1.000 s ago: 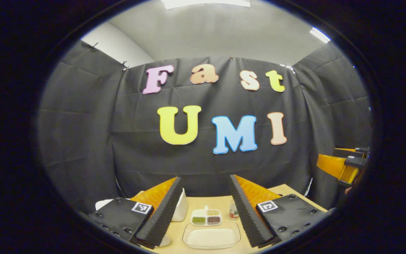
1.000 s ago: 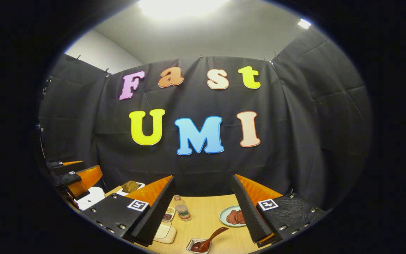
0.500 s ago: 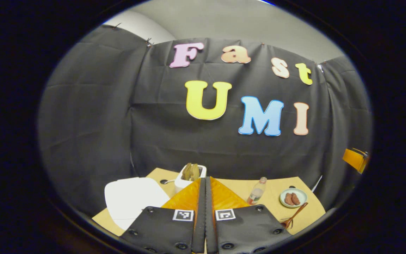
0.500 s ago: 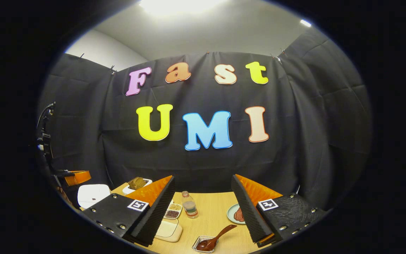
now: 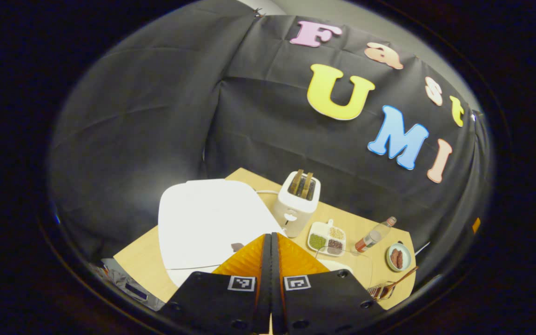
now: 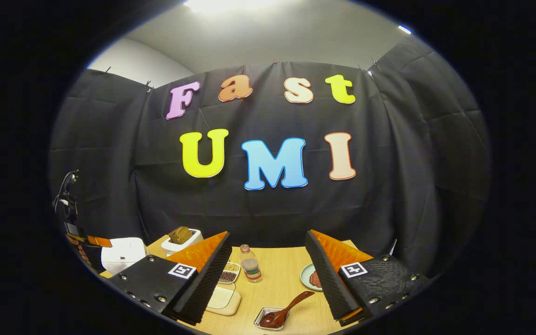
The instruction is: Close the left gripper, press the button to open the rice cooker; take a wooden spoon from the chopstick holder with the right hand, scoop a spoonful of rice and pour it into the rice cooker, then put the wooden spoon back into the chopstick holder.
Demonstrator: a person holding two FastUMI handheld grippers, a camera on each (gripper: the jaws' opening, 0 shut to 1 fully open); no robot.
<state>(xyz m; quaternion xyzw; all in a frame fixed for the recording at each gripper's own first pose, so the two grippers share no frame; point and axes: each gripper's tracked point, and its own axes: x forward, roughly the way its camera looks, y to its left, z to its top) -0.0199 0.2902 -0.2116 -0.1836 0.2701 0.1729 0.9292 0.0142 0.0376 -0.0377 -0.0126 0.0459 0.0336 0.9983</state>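
Wooden spoon (image 6: 281,313): one; tools: two

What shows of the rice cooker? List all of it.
The rice cooker is white, smooth and plastic-looking, with a broad rounded lid that is down. A small grey mark sits near the lid's front edge. It stands on the wooden table, with the toaster close beside it. The shut left tongs point at its lid; whether they touch it cannot be told.

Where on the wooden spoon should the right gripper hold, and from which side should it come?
Probably the free handle end of the spoon. Its bowl sits in the metal holder, while the handle slants up to the right, clear of the table. Come from above with the open right gripper.
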